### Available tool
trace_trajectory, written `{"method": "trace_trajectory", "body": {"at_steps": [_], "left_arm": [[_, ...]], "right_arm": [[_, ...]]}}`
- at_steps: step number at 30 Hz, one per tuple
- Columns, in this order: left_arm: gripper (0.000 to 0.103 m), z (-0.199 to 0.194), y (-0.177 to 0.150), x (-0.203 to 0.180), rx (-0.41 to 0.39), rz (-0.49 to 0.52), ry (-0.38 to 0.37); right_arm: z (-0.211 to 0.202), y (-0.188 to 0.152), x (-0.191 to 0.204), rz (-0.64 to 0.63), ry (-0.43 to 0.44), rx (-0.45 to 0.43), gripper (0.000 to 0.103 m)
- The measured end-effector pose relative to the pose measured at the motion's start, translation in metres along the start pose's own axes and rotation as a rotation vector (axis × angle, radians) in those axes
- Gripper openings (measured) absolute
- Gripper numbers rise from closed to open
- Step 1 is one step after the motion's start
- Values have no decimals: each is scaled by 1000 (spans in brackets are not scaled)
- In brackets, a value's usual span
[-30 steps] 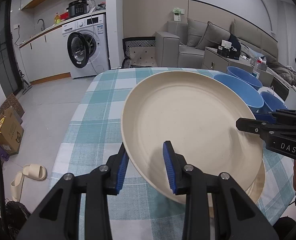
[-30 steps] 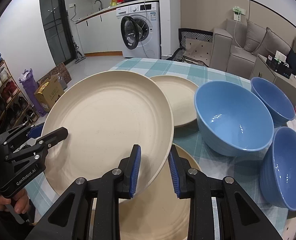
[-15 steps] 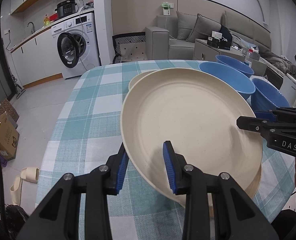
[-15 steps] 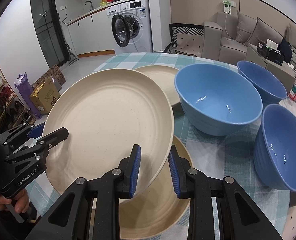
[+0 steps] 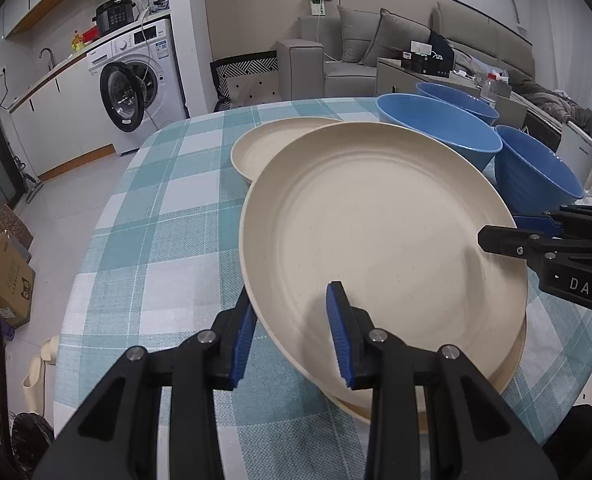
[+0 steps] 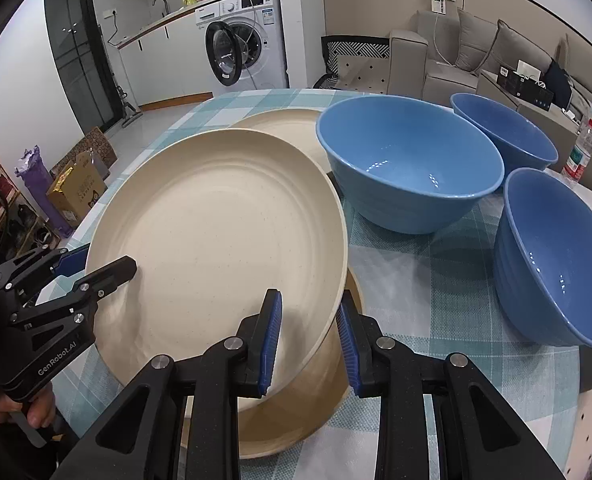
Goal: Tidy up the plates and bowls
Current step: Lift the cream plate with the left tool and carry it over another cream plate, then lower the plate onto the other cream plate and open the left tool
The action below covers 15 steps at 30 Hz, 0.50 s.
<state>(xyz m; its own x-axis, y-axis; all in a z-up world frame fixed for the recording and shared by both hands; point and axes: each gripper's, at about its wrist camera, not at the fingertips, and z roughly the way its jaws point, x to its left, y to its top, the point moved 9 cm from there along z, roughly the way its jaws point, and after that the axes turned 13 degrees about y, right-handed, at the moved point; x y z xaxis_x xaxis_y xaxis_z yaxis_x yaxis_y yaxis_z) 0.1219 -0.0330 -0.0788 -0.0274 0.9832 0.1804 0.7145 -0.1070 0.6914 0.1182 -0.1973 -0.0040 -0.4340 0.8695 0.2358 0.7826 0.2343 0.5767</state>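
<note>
A large cream plate [image 5: 379, 248] [image 6: 220, 236] is held by both grippers just above a second cream plate [image 5: 511, 360] [image 6: 296, 412] that lies on the checked tablecloth. My left gripper [image 5: 292, 334] is shut on the plate's near rim. My right gripper [image 6: 307, 338] is shut on the opposite rim; it also shows in the left wrist view [image 5: 507, 236]. A third cream plate [image 5: 264, 146] [image 6: 284, 128] lies farther back. Three blue bowls [image 6: 407, 164] [image 6: 503, 136] [image 6: 555, 256] stand to the right.
The table [image 5: 152, 216] has a teal and white checked cloth; its left edge drops to the floor. A washing machine [image 5: 136, 80], cardboard boxes [image 6: 76, 188] and a sofa [image 5: 375, 44] stand beyond. A bottle [image 6: 579, 148] stands behind the bowls.
Both grippers have lowered the held plate towards the plate beneath it. The far plate and all three bowls have come more fully into view.
</note>
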Motion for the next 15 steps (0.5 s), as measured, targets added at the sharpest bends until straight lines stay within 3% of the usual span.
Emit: {"method": "trace_trajectory", "body": {"at_steps": [15], "left_arm": [[34,5,-11,-16,25,40,-11]], "right_arm": [[5,-18,-9,7,-42,28,29]]}}
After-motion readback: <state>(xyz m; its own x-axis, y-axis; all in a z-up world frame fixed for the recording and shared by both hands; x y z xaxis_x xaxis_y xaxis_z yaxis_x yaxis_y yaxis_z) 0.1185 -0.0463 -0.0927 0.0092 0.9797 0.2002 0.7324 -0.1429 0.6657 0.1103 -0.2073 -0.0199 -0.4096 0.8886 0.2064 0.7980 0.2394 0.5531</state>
